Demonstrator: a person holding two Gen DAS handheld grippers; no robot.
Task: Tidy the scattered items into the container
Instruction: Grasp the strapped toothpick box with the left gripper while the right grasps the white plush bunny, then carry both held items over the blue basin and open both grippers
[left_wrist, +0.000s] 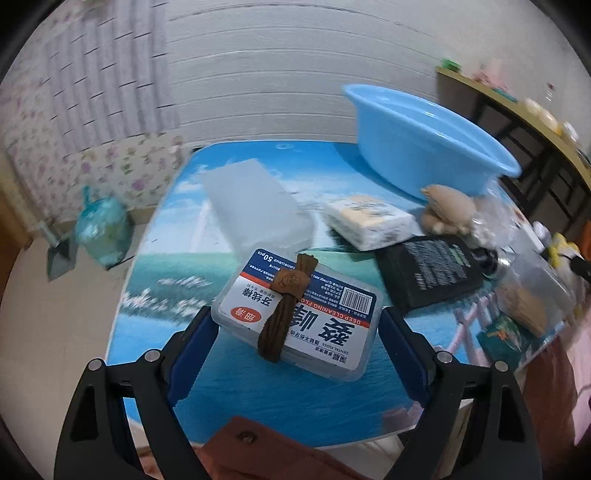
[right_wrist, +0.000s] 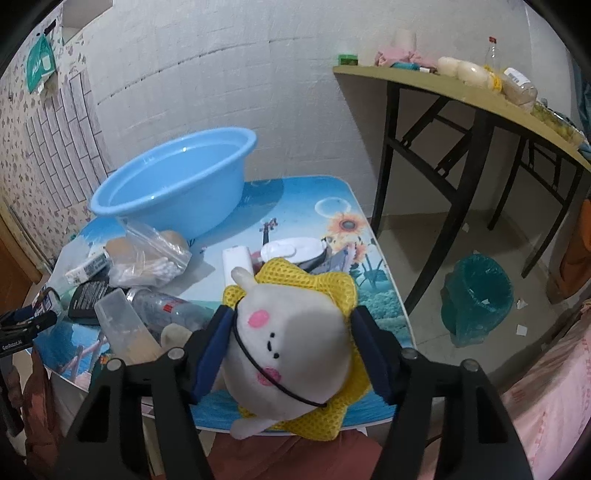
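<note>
Both claws closing on first items; blue basin still has none of the items in it.

L claw (left_wrist: 297, 334) wide, straddling the dental floss box (left_wrist: 295, 314) near the bench's (left_wrist: 258, 398) front edge; whether the pads touch its sides can't be told, so no firm grip yet. A brown cord bundle (left_wrist: 286, 310) lies loose on top of the box & will likely slide off if the box tips, so keep it level or take the cord separately. R claw (right_wrist: 291, 345) about half shut round the white plush toy (right_wrist: 295, 339) at the front right corner, pads at its cheeks but not clearly pressing. The toy's soft: squeeze until it dents, grab the head not the yellow mesh, then lift. Blue basin (right_wrist: 173, 177) sits at the bench's back edge, well apart from both claws; carry over the clutter, drop from just above the rim.
</note>
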